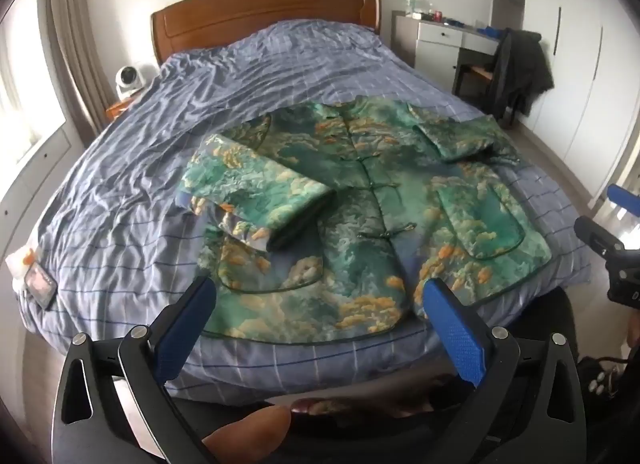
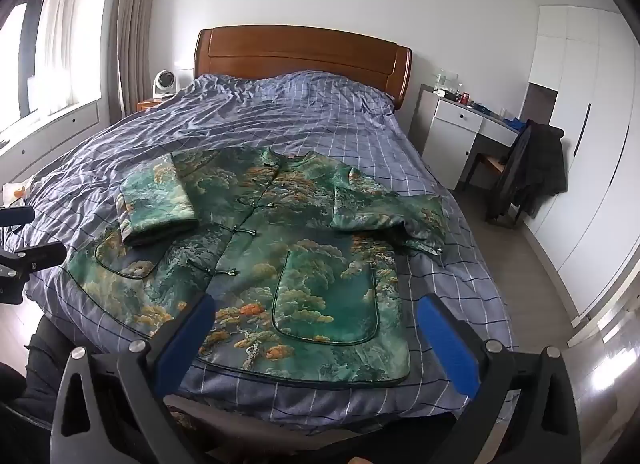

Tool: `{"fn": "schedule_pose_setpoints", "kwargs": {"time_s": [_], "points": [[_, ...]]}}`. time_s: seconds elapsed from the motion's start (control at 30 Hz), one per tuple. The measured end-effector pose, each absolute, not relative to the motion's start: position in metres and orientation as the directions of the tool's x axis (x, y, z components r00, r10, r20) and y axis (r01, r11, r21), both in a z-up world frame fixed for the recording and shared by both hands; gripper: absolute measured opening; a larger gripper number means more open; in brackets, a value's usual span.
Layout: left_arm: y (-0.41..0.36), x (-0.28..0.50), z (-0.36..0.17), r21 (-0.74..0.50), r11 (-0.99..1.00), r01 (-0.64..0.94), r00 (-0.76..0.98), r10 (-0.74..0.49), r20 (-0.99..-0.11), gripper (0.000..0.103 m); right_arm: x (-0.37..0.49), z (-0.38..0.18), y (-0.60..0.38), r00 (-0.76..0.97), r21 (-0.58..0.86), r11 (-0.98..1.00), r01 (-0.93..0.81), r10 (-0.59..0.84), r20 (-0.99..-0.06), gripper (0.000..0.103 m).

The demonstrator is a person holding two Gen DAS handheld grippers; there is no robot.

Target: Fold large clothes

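A green jacket (image 1: 372,200) with orange and teal cloud print lies front-up on the bed, buttoned down the middle, both sleeves folded in over its front. It also shows in the right wrist view (image 2: 256,256). My left gripper (image 1: 320,296) is open and empty, hovering above the jacket's hem near the foot of the bed. My right gripper (image 2: 316,316) is open and empty, above the hem on the pocket side. The right gripper's body shows at the right edge of the left wrist view (image 1: 608,256).
The bed (image 1: 132,200) has a wrinkled blue checked cover and a wooden headboard (image 2: 304,52). A small packet (image 1: 36,276) lies on its left edge. A white desk (image 2: 464,132) and a chair with dark clothes (image 2: 528,176) stand at the right, by wardrobes.
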State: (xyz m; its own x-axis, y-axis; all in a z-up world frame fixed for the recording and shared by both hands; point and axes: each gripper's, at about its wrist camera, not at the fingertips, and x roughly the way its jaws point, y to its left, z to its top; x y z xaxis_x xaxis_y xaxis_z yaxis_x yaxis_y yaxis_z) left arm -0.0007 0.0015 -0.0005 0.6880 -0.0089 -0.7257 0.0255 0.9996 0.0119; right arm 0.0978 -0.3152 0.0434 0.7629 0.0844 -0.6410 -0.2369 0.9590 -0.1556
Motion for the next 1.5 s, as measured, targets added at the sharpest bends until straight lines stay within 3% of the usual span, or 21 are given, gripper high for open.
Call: {"fn": "schedule_pose_setpoints", "kwargs": {"time_s": [0.43, 1.5], "points": [[0.008, -0.002, -0.006, 0.051, 0.999, -0.017, 0.672, 0.049, -0.739, 0.103, 0.098, 0.044, -0.314, 0.753, -0.123, 0.96, -0.25, 0.113, -0.649, 0.103], [0.013, 0.001, -0.01, 0.032, 0.999, -0.026, 0.661, 0.042, -0.749, 0.103, 0.098, 0.041, -0.312, 0.747, -0.113, 0.961, -0.251, 0.118, -0.654, 0.103]]}}
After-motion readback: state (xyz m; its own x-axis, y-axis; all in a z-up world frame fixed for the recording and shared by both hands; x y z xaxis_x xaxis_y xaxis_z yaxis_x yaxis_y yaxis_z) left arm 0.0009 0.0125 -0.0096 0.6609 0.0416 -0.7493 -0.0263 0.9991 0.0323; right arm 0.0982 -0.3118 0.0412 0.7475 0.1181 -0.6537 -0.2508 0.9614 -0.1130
